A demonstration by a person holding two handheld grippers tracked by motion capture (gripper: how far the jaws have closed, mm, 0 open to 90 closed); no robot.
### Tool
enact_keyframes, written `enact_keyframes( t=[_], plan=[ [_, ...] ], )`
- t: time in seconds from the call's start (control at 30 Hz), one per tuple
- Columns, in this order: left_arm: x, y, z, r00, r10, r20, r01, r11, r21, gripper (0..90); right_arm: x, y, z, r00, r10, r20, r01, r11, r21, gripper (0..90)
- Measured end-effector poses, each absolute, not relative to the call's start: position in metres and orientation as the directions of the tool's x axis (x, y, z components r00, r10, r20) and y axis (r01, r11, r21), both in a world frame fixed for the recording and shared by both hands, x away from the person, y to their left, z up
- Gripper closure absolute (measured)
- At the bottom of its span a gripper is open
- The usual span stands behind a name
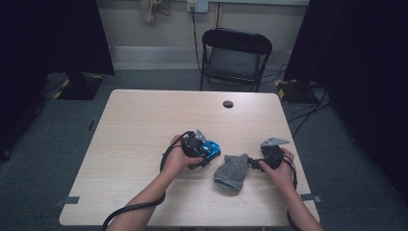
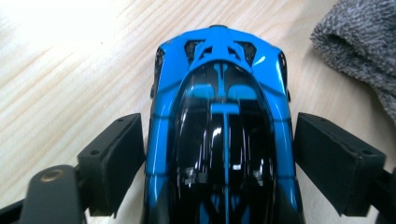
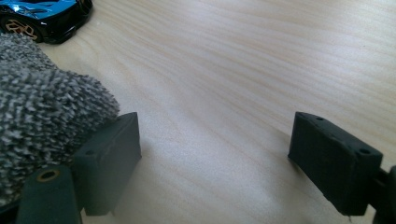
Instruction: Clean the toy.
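Pale wood table, black folding chair behind, grey carpet, both grippers' fingers apart, gripping nothing.

The far half of the table lies bare, offering free passage right up to the small dark hole. Near the front edge, the car and the grey cloth sit just beside each other, with only a narrow strip of wood between them.

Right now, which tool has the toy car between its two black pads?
The left tool, seen from above at. The blue and black toy car sits between its pads, while the right tool has bare table between its pads, beside the grey sock.
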State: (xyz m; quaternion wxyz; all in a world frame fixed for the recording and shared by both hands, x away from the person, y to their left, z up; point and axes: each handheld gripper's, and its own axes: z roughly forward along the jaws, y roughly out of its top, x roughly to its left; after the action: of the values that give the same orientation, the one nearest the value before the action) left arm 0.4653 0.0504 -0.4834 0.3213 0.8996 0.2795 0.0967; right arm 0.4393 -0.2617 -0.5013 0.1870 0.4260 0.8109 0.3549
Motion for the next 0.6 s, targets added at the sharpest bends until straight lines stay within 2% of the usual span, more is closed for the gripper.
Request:
enact_keyframes(
  t=[0.17,0.23,0.27,0.6],
  plan=[
    [0.466,0.0458,-0.4888,0.816,0.578,-0.015,0.454,-0.624,0.636,16.5,0.4393,-0.2617,-0.5013,-0.567,0.824,-0.001,0.558,0.385,0.735,16.0],
    [0.4656,0.047,-0.4878,0.816,0.578,-0.009,0.446,-0.621,0.644,24.5,0.4393,-0.2617,-0.5013,-0.567,0.824,-0.001,0.558,0.385,0.735,16.0],
    [0.4652,0.0477,-0.4879,0.816,0.578,-0.015,0.45,-0.619,0.644,25.1,0.4393,-0.2617,-0.5013,-0.567,0.824,-0.001,0.558,0.385,0.735,16.0],
    [0.4623,0.0539,-0.483,0.823,0.568,-0.009,0.448,-0.64,0.625,26.0,0.4395,-0.2616,-0.5013,-0.567,0.824,0.0,0.559,0.385,0.734,16.0]
  ],
)
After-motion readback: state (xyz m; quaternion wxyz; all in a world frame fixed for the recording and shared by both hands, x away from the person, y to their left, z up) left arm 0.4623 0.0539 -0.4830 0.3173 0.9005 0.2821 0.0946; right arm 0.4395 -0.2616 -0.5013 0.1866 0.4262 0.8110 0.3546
